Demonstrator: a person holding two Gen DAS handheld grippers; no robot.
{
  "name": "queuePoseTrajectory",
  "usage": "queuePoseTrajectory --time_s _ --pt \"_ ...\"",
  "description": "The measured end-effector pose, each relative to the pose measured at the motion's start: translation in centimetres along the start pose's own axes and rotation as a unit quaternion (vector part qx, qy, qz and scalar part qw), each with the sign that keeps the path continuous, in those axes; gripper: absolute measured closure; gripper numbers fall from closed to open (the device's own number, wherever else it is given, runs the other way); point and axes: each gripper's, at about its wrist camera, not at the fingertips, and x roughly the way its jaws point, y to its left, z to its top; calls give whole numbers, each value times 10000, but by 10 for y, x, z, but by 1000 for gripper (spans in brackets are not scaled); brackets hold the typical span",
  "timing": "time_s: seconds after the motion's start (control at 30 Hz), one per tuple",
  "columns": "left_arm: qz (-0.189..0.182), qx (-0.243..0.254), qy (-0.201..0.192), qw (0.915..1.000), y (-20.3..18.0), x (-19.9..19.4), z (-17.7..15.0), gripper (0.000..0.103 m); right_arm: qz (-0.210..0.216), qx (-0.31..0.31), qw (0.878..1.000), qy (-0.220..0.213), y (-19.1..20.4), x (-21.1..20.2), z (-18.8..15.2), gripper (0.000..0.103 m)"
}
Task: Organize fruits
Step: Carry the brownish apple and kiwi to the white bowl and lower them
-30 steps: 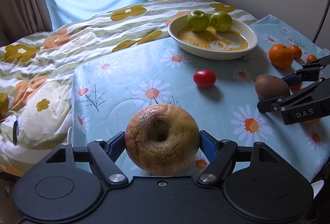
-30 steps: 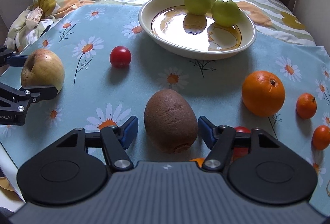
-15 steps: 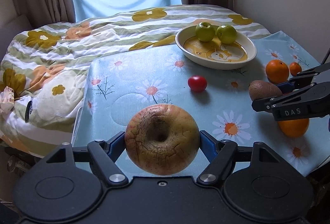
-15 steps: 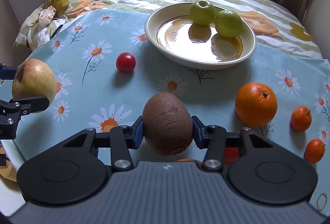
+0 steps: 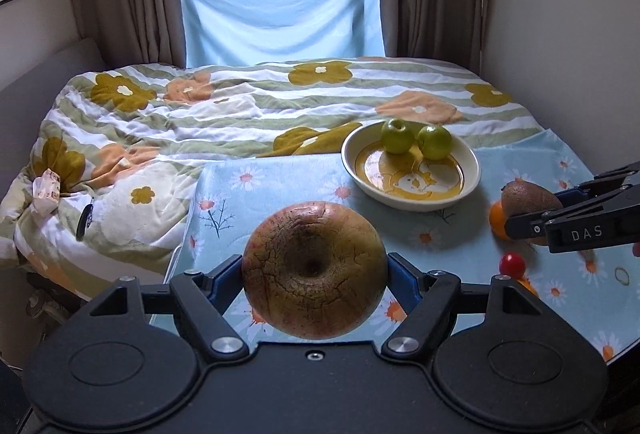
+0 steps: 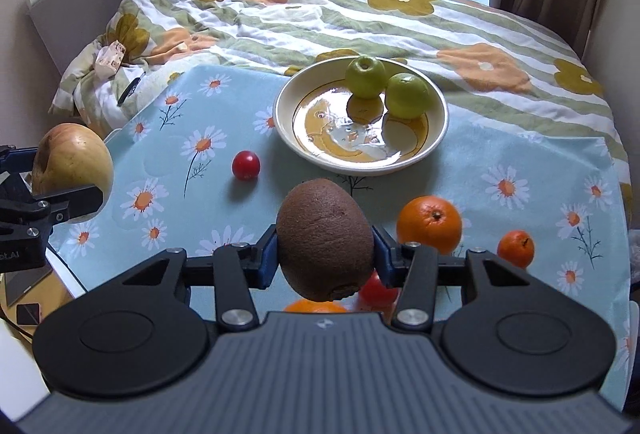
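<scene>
A daisy-print cloth (image 6: 516, 154) covers the surface beside a floral bed (image 5: 240, 102), curtained window behind; the bowl (image 6: 438, 122) holds 2 green apples (image 6: 366, 76); the left gripper (image 5: 315, 270) clasps a russet apple (image 5: 315, 270) aloft; the right gripper (image 6: 325, 254) clamps a kiwi (image 6: 325, 240) above the cloth.

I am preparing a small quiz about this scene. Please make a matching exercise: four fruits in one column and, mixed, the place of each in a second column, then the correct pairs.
Fruits
1. yellowish apple
2. kiwi
3. two green apples
4. small red tomato

Places
A. lying on the daisy cloth, left of the bowl
B. held in the right gripper
C. inside the bowl
D. held in the left gripper

Pairs: 1-D, 2-B, 3-C, 4-A
</scene>
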Motion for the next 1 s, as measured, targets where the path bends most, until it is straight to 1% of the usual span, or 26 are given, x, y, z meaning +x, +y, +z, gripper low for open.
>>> queuePoseTrajectory --time_s 0.17,0.3,0.43,0.7,1.0 --pt "-46 -196 -182 9996 -4 -3 27 24 -28 -57 9998 -202 -14 -21 23 41" --pt "-66 -100 -306 9995 -8 4 50 24 -65 -37 9994 -331 -22 -28 42 41" --pt "-212 17 -358 9991 -10 18 70 24 -69 105 9993 -366 -29 -23 57 41" --pt "-534 321 -241 9978 -18 62 99 24 -220 481 9982 -288 -44 6 81 41" --pt "-782 574 102 9952 -30 136 120 24 -404 821 9958 -57 -64 52 98 41"
